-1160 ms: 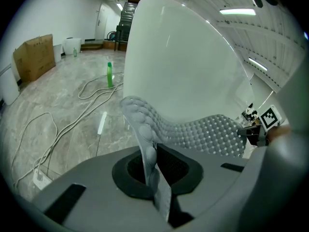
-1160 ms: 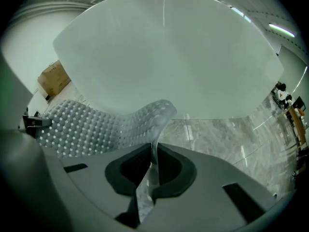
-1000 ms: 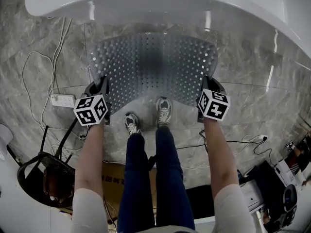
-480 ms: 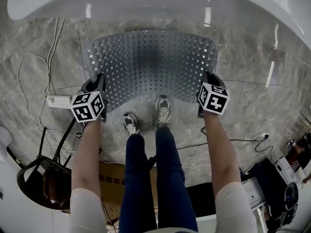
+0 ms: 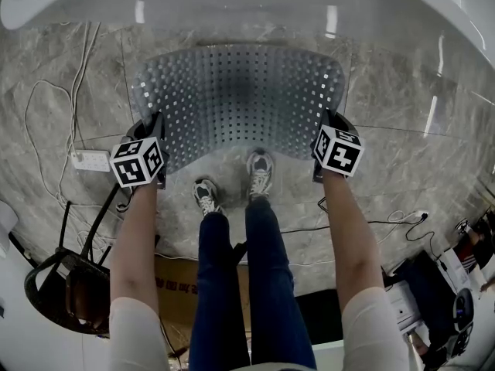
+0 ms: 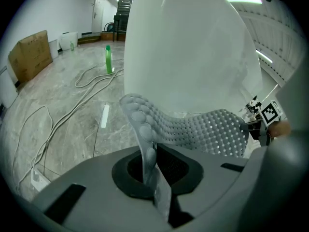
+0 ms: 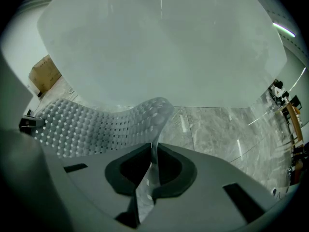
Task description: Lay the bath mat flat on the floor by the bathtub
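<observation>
The grey translucent bath mat (image 5: pixel 240 103), dotted with small holes, hangs stretched between both grippers over the marble floor just in front of the white bathtub (image 5: pixel 247 2). My left gripper (image 5: pixel 155 141) is shut on the mat's near left corner, and my right gripper (image 5: pixel 323 141) is shut on its near right corner. In the left gripper view the mat (image 6: pixel 193 127) rises from the pinched jaws (image 6: pixel 153 161) and curves away to the right. In the right gripper view the mat (image 7: pixel 96 122) runs left from the closed jaws (image 7: pixel 150 158). The mat's far edge droops toward the tub's base.
The person's two feet (image 5: pixel 232 180) stand just behind the mat. White cables and a power strip (image 5: pixel 91 159) lie on the floor at left. A dark chair (image 5: pixel 66 284) sits at lower left; a green bottle (image 6: pixel 108 59) stands farther off.
Both grippers have carried the mat a little forward toward the tub, and the mat now spreads wider and nearer the tub's base.
</observation>
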